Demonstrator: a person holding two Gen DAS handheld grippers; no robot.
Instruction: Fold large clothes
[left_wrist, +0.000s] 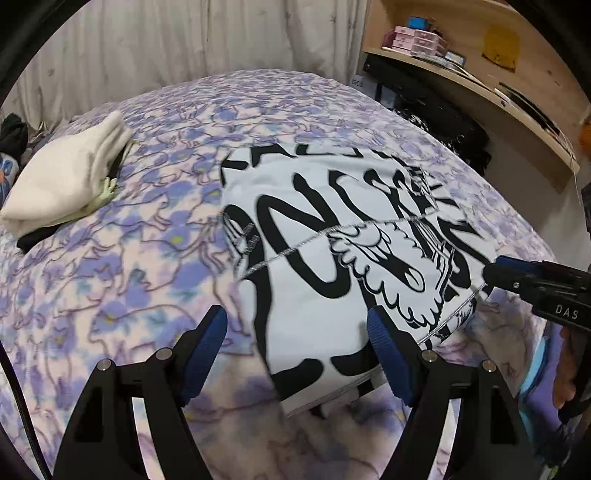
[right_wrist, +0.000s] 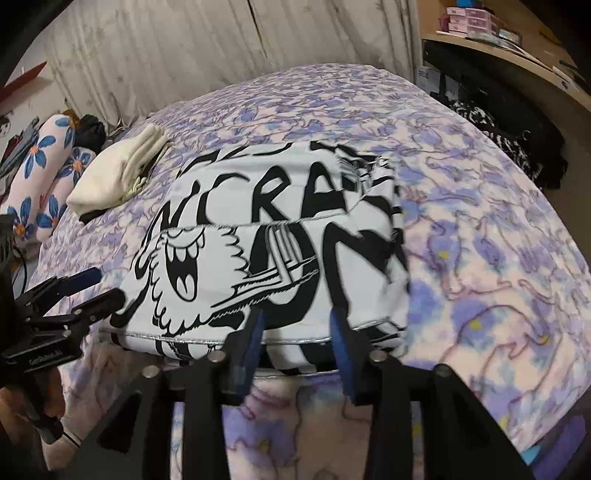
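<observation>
- Left hand-held gripper (left_wrist: 295, 343) is nearest, jaws spread wide with nothing pinched; only the near left corner of the shirt sits between them.
- Right hand-held gripper (right_wrist: 295, 332) has its jaws parted too, right at the shirt's near hem, not clamping it.
- The folded white shirt with black cartoon print (right_wrist: 266, 251) lies flat mid-bed on the purple floral blanket (right_wrist: 480, 240).
- Farther left there's a folded cream garment (left_wrist: 70, 177), then the curtain (left_wrist: 184, 44).
</observation>
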